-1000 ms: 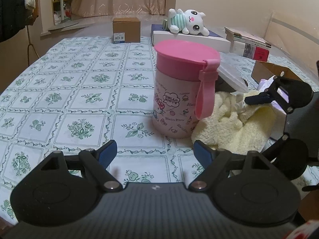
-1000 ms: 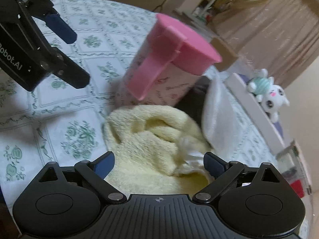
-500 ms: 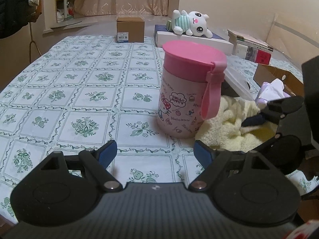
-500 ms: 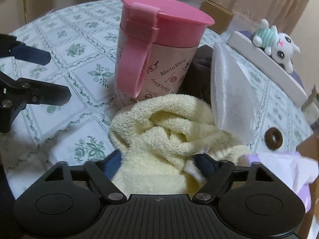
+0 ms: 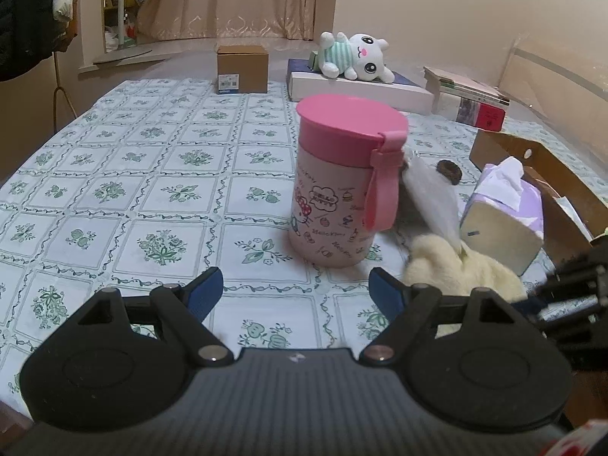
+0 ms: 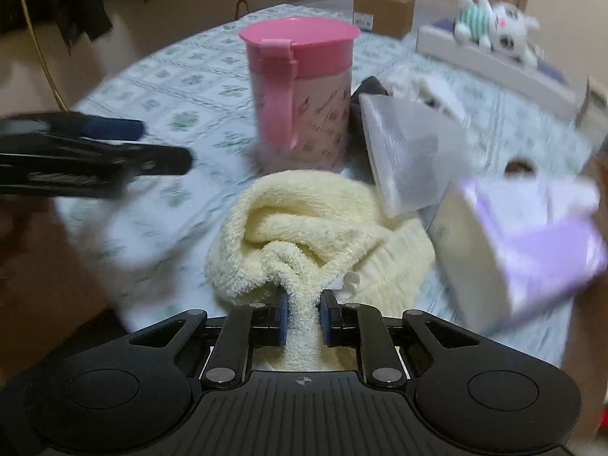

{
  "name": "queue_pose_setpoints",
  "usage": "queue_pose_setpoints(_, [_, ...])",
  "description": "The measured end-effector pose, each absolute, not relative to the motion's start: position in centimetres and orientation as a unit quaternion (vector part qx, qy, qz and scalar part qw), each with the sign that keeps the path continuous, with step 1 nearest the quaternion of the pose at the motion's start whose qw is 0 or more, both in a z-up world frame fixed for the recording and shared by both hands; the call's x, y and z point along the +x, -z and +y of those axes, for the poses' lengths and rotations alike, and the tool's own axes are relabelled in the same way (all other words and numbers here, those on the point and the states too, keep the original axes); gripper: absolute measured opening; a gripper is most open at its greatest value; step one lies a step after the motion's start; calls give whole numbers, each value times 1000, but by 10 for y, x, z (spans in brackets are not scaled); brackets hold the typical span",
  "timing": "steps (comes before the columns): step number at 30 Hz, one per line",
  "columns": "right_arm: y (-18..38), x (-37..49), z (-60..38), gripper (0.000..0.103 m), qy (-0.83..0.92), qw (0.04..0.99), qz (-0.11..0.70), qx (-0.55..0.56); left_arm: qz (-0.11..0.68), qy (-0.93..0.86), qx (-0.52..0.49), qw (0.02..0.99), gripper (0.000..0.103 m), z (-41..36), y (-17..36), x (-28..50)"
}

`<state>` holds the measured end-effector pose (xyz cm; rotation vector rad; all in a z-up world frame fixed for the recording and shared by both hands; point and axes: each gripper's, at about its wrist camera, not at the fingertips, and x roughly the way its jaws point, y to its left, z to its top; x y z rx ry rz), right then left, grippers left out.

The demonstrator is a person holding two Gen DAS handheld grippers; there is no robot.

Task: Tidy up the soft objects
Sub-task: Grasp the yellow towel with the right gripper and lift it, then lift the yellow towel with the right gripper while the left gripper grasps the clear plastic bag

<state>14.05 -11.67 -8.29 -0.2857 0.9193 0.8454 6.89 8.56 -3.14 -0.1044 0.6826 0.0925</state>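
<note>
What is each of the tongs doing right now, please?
Left tongs: open, empty.
Right tongs: just closed on the fluffy pale-yellow towel.

Pale yellow towel [image 6: 304, 235], pink-lidded cup [image 5: 344, 186], green floral tablecloth [image 5: 152, 174], seemingly lilac tissue box [image 6: 532, 243]

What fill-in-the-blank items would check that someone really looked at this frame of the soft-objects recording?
1. The right gripper is pinching a fold of the pale yellow ____.
2. The left gripper is ____, with nothing between its pads.
3. The cup with the strap has a ____ lid.
4. The plush toy lies on a flat ____ box at the far end of the table.

Missing words: towel; open; pink; white
</note>
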Motion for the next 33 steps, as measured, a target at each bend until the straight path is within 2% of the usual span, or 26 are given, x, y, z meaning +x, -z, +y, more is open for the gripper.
queue_pose_setpoints(2, [85,136,-123,17,-386,810,421,-132,335,-42,-50,940,82,83,31,68])
queue_pose_setpoints(4, [85,135,-128,24,-375,821,413,-121,333,-40,-47,941,82,81,29,66])
queue_pose_setpoints(6, [82,131,-135,58,-360,833,407,-108,329,-39,-45,942,82,79,26,63])
queue_pose_setpoints(8, [77,128,-143,70,-352,844,395,-89,328,-41,-45,943,82,81,25,62])
queue_pose_setpoints(10, [73,124,-150,73,-349,852,385,-66,330,-44,-44,942,82,82,25,62])
queue_pose_setpoints(12, [70,126,-157,88,-339,861,377,-45,331,-46,-42,942,82,83,25,62])
queue_pose_setpoints(14, [70,130,-160,97,-328,866,377,-26,332,-47,-41,941,82,84,25,63])
queue_pose_setpoints(18, [82,141,-151,99,-325,855,404,21,334,-48,-40,941,82,85,26,63])
queue_pose_setpoints(22, [95,149,-124,99,-330,844,422,21,339,-51,-37,939,82,87,28,63])
queue_pose_setpoints(28, [107,145,-96,101,-324,851,402,-91,344,-56,-36,936,82,91,31,65])
queue_pose_setpoints(29, [109,144,-97,98,-323,852,400,-97,345,-55,-35,936,82,91,31,65])
queue_pose_setpoints(31, [109,140,-99,84,-310,859,391,-114,346,-52,-33,936,82,91,31,66])
queue_pose_setpoints(33, [107,138,-106,64,-305,863,385,-120,346,-47,-27,937,82,89,29,65])
